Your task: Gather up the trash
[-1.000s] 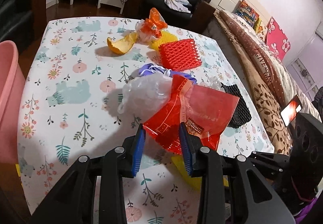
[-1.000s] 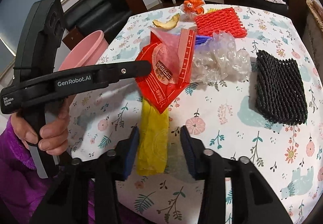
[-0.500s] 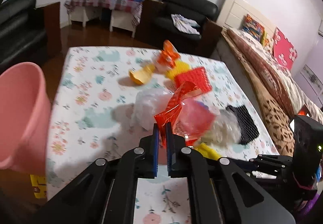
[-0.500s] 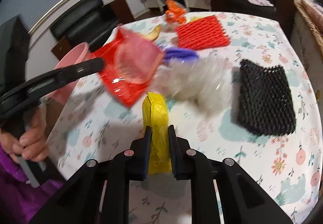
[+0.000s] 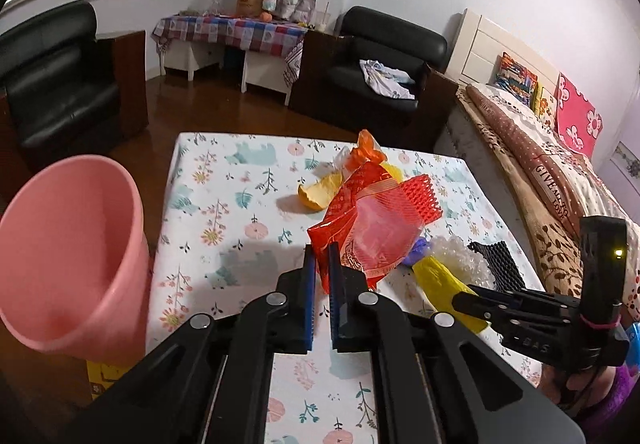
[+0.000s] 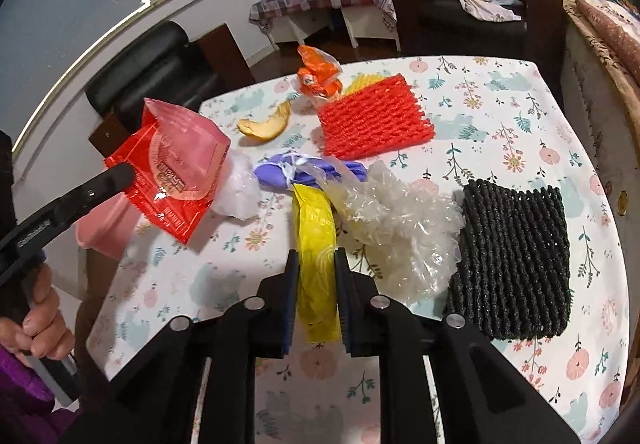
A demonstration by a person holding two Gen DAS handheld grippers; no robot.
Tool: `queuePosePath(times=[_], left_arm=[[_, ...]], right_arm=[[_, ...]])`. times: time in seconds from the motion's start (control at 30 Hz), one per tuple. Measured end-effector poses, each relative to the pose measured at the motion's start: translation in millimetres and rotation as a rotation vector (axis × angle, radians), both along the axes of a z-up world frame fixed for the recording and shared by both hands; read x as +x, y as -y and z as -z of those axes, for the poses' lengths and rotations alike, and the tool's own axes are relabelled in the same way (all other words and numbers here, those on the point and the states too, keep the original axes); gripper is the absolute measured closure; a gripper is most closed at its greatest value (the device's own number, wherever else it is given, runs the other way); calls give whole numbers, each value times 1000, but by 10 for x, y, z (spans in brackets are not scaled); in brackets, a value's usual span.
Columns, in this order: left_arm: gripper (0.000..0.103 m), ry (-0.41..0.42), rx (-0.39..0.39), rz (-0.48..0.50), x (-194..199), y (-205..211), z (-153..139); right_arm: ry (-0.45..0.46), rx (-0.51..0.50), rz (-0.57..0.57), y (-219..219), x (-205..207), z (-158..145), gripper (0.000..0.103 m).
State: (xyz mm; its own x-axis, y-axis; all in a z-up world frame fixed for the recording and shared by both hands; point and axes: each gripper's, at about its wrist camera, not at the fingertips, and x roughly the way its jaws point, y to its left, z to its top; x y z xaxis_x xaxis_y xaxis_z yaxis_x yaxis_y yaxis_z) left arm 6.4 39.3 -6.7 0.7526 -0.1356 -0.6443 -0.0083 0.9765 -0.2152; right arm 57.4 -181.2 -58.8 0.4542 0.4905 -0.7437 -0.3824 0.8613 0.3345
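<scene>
My left gripper (image 5: 322, 256) is shut on a corner of the red plastic bag (image 5: 372, 228), which hangs lifted above the floral table (image 5: 224, 219). The pink bin (image 5: 72, 244) stands open just left of the table edge. In the right wrist view the same red bag (image 6: 172, 167) hangs from the left gripper's fingertips (image 6: 124, 173). My right gripper (image 6: 316, 256) has the yellow wrapper (image 6: 314, 228) between its pads. Its jaws are opening, though the pads still touch the wrapper's sides.
Still on the table lie a red foam net (image 6: 376, 119), a black foam net (image 6: 516, 260), crumpled clear plastic (image 6: 400, 228), a purple bag (image 6: 280, 175), a white bag (image 6: 240, 187), a fruit peel (image 6: 266, 123) and an orange wrapper (image 6: 318, 73). A hand (image 6: 40, 320) holds the left gripper.
The left gripper shut on the red bag and lifted it up and left, toward the pink bin. The right gripper closed around the yellow wrapper, then widened slightly.
</scene>
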Motion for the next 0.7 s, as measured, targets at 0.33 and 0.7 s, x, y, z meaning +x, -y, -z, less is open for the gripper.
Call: queuePosePath(times=[0.33,0.7], left_arm=[[98,30,18,6,-29,22,-88],[98,40,42,6,-36,72,-108]], right_arm=[[66,35,89,494,-268,-250,64],[58,-19,200,881,-207,-143,60]])
